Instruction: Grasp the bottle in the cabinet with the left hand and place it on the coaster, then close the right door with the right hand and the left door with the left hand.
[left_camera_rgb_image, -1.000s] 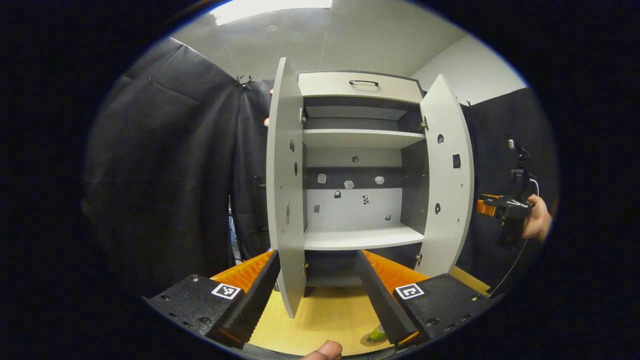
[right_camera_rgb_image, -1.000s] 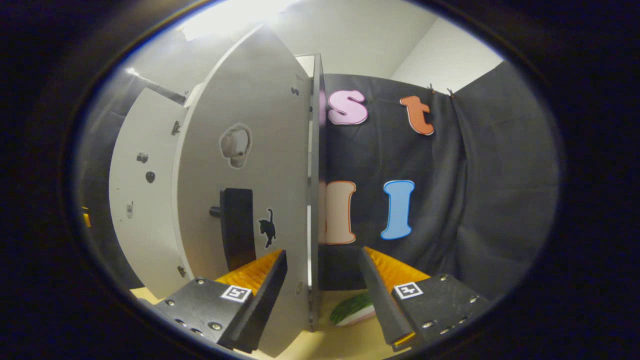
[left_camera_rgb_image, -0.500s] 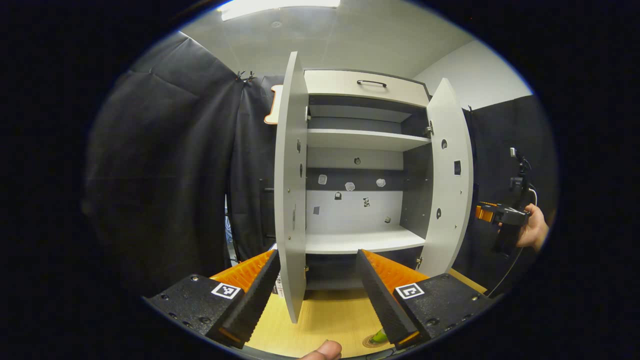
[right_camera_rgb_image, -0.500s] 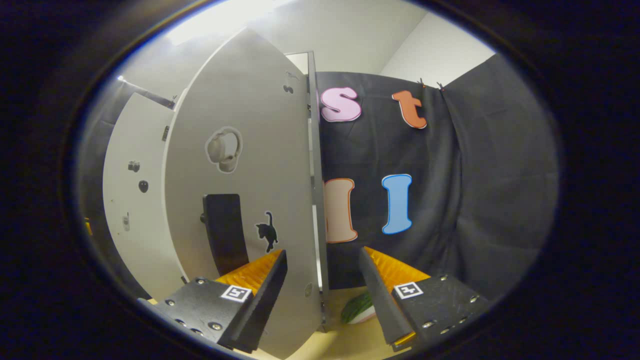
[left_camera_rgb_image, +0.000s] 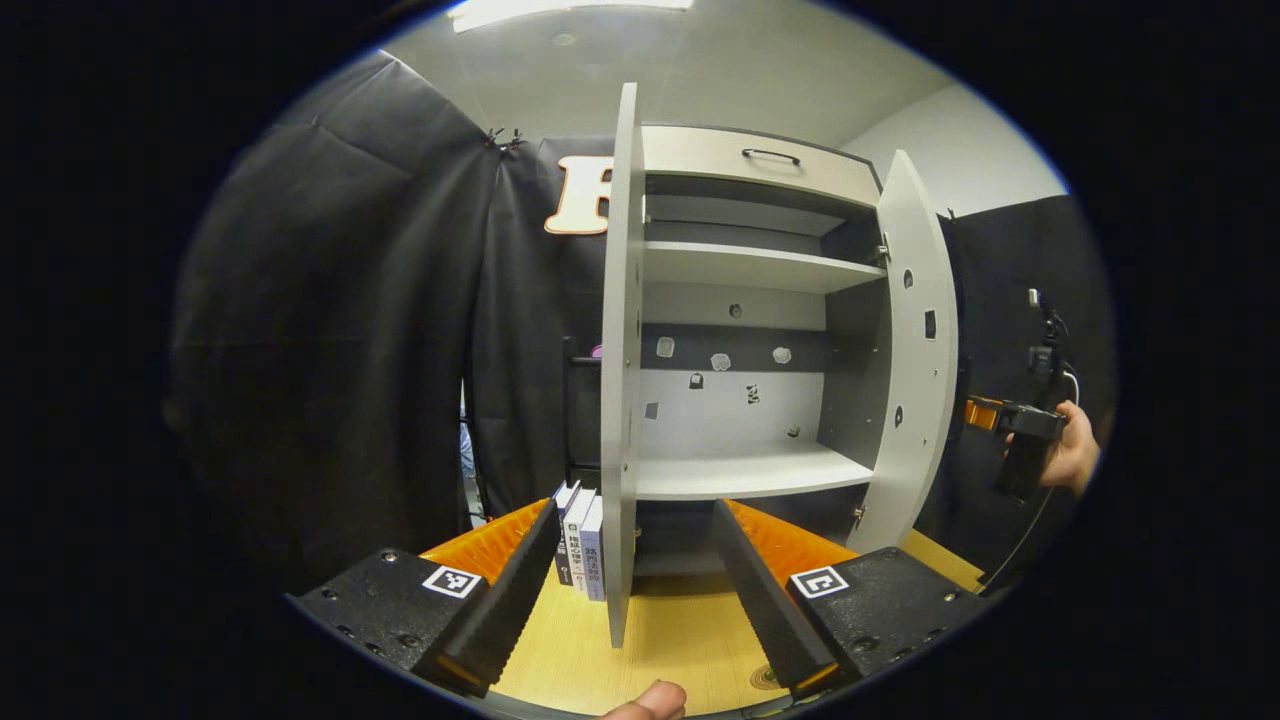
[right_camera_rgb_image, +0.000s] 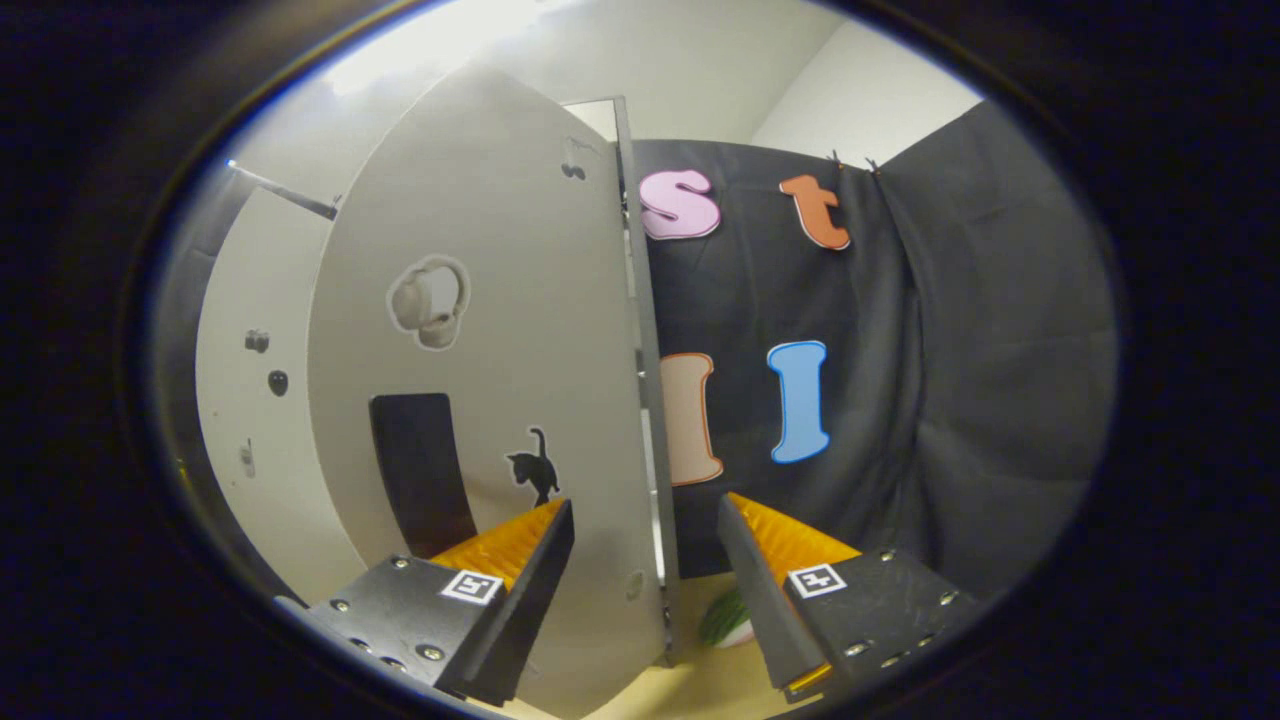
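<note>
I am holding my right gripper (right_camera_rgb_image: 645, 590) by the right door (right_camera_rgb_image: 500, 380), jaws wide apart; the door edge might be slipping between them.

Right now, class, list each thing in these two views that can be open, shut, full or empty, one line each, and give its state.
Left door: open, seen edge-on.
Right door: open, swung out.
Drawer: shut.
Cabinet shelves: no bottle on them.
Left tongs: open, astride the left door's edge, not pressing it.
Right tongs: open, astride the right door's edge.
Books: upright beside the cabinet.
</note>
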